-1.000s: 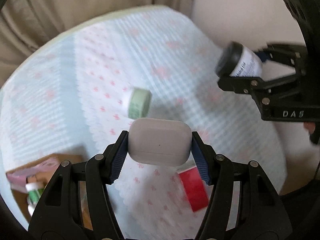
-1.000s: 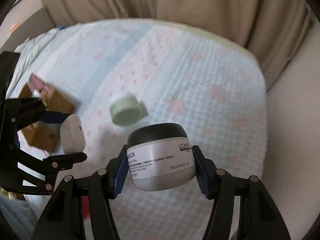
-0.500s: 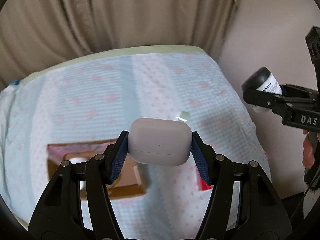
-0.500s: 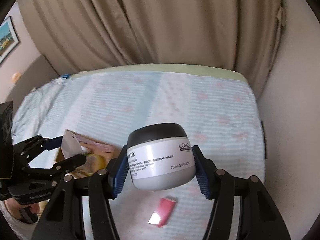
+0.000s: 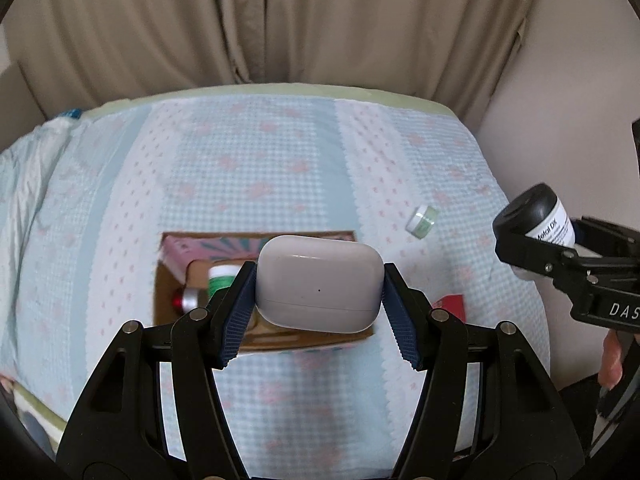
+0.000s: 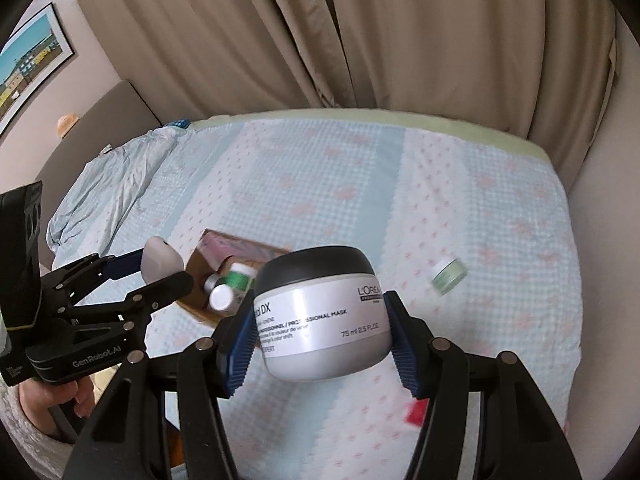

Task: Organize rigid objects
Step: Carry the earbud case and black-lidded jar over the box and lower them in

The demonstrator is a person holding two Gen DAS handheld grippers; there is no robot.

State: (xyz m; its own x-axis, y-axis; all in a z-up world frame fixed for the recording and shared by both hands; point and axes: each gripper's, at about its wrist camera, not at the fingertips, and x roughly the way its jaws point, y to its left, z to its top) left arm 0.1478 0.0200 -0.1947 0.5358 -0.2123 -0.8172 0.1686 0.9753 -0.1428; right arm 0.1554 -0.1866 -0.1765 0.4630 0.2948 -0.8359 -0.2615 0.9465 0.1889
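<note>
My left gripper [image 5: 319, 294] clamps a white case [image 5: 318, 285]; my right gripper [image 6: 320, 322] clamps a jar [image 6: 322, 312], both above the bed's [image 5: 280, 184] box [image 5: 168, 280].

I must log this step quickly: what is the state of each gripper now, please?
Left gripper: closed on the white earbud case.
Right gripper: closed on the black-lidded hair mask jar.

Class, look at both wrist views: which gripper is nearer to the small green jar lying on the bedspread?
Right. The right gripper, holding the black-lidded jar, sits on the small green jar's side; the left gripper, holding the white case, hangs over the cardboard box.
</note>
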